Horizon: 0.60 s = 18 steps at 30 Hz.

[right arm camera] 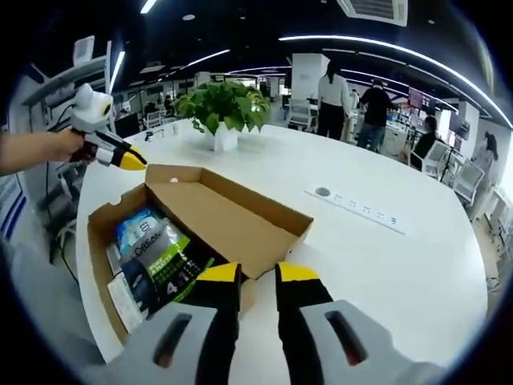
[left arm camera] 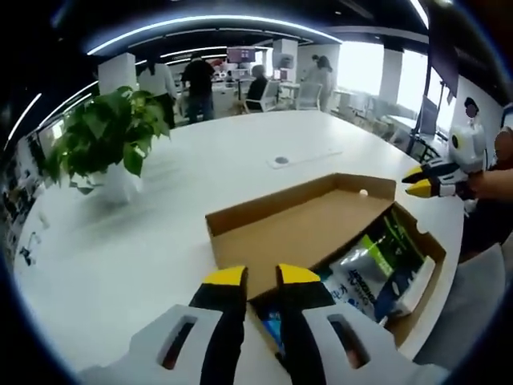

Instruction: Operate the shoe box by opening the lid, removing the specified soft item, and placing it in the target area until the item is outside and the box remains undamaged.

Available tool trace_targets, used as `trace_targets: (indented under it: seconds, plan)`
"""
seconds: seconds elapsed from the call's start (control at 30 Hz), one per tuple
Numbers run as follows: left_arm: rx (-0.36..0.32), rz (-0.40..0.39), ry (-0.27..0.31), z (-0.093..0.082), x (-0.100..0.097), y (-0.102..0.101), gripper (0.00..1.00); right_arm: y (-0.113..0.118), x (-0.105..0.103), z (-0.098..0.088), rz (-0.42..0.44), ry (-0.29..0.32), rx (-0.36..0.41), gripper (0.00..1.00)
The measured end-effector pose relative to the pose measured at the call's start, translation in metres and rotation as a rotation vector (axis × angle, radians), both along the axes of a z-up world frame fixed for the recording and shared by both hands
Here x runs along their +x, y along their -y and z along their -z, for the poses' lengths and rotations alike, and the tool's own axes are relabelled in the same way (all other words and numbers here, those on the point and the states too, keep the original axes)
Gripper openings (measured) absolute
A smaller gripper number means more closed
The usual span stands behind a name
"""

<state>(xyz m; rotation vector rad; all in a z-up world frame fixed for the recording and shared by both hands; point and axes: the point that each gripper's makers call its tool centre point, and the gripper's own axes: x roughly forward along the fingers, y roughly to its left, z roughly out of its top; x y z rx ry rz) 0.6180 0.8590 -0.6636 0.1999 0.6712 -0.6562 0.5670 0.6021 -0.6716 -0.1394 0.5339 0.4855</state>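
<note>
A brown cardboard shoe box lies on the white table with its hinged lid swung open beside it. Inside lie soft packets: a green and black one and a blue and white one. In the left gripper view my left gripper hangs near the lid's edge, jaws slightly apart with nothing in them; in the right gripper view it hovers by the box's far corner. My right gripper is on the opposite side, also slightly open.
A potted green plant stands on the table beyond the box. A socket strip is set into the tabletop. The table edge runs close by the box. People and chairs are in the background.
</note>
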Motion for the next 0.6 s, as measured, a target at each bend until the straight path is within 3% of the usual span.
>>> trace_targets:
  seconds: [0.6]
  plan:
    - [-0.010, 0.062, -0.078, 0.024, -0.053, 0.032, 0.15, -0.010, -0.022, -0.004, -0.065, -0.007, -0.001, 0.22]
